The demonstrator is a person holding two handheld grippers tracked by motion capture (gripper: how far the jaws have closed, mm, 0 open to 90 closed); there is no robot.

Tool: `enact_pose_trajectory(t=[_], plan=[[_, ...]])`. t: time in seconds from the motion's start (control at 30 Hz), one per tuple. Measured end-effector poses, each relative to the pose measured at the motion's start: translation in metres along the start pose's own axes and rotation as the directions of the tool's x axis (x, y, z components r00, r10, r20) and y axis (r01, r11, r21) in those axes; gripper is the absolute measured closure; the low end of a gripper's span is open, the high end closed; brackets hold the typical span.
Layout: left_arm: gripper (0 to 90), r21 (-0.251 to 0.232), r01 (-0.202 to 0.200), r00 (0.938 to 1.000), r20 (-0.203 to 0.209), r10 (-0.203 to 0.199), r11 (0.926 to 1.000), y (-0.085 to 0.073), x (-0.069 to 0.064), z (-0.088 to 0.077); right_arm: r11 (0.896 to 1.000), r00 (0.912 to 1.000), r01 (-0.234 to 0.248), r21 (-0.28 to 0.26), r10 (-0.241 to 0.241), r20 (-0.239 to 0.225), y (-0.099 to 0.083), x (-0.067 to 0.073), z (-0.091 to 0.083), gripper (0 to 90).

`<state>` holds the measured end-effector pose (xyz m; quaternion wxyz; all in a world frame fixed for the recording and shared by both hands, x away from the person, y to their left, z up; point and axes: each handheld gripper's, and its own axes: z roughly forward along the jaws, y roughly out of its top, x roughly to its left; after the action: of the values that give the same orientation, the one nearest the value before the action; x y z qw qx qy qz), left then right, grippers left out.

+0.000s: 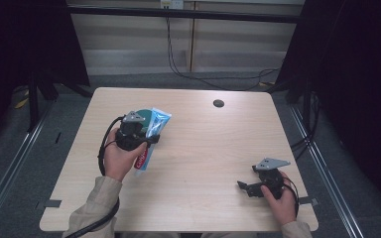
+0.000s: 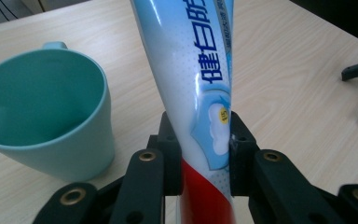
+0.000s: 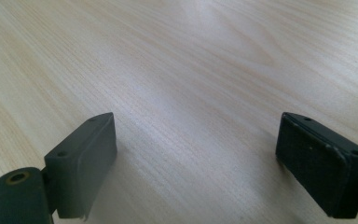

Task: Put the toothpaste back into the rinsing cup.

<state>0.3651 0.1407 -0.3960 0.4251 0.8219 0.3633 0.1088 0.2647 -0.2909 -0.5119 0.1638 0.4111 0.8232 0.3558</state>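
Toward the left of the worktop, beside the teal cup, the soft, slippery toothpaste tube is pinched mid-body by the left gripper, while the right gripper's fingers are spread wide.

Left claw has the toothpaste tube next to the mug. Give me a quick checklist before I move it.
1. Left claw shut on the toothpaste tube: ok.
2. Grip sits mid-tube, at the red and blue print, not at an end: ok.
3. Mug upright, mouth open and empty: ok.
4. Tube free of the mug rim: ok, it stands beside it.
5. Right claw open, over bare table: ok.
6. Tube cap closed: cannot tell.
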Motion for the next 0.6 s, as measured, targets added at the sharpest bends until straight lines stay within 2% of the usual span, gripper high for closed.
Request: enact_pose_trajectory(t=[0.23, 0.3, 0.6], plan=[[73.1, -0.032, 0.031, 0.9994, -0.010, -0.032, 0.9990, 0.009, 0.005, -0.005, 1.000, 1.0000, 0.001, 0.001, -0.001, 0.001, 0.000, 0.000, 0.000, 12.1], [73.1, -0.042, 0.031, 0.9993, -0.021, -0.032, 0.9986, 0.011, 0.006, -0.006, 1.000, 1.0000, 0.001, 0.001, -0.001, 0.000, 0.000, 0.000, 0.000, 12.1], [73.1, -0.087, 0.051, 0.9983, -0.023, -0.054, 0.9949, 0.023, 0.009, -0.012, 1.000, 1.0000, 0.001, 0.002, -0.001, 0.000, 0.000, 0.000, 0.000, 12.1]])
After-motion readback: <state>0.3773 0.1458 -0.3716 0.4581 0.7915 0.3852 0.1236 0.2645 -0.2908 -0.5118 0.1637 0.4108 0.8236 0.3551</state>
